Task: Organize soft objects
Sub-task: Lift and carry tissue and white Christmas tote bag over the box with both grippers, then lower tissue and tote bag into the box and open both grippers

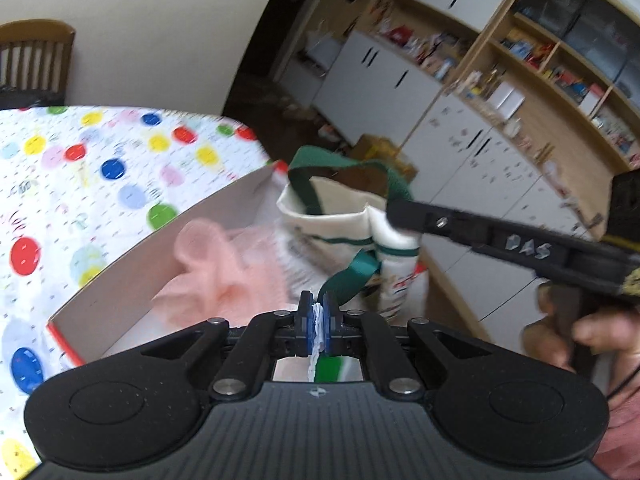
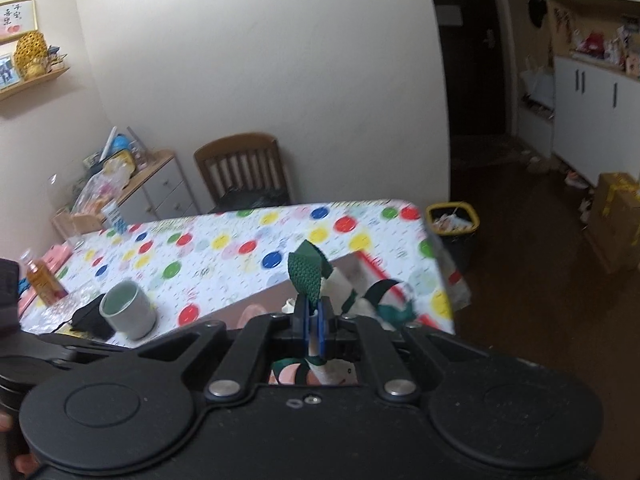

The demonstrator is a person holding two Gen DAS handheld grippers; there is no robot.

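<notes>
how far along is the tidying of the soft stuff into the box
Done: a pink cloth already lies in the cardboard box. In hand: the left gripper and right gripper are both shut on the canvas tote bag, held above the box. Left: lowering the bag in and releasing.

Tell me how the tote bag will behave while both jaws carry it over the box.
The tote bag is probably floppy: its rim folds where the right gripper pinches it. It looks light, since thin cloth hangs from the left gripper without stretching taut. The green strap dangles loose, so it may snag on the box wall.
</notes>
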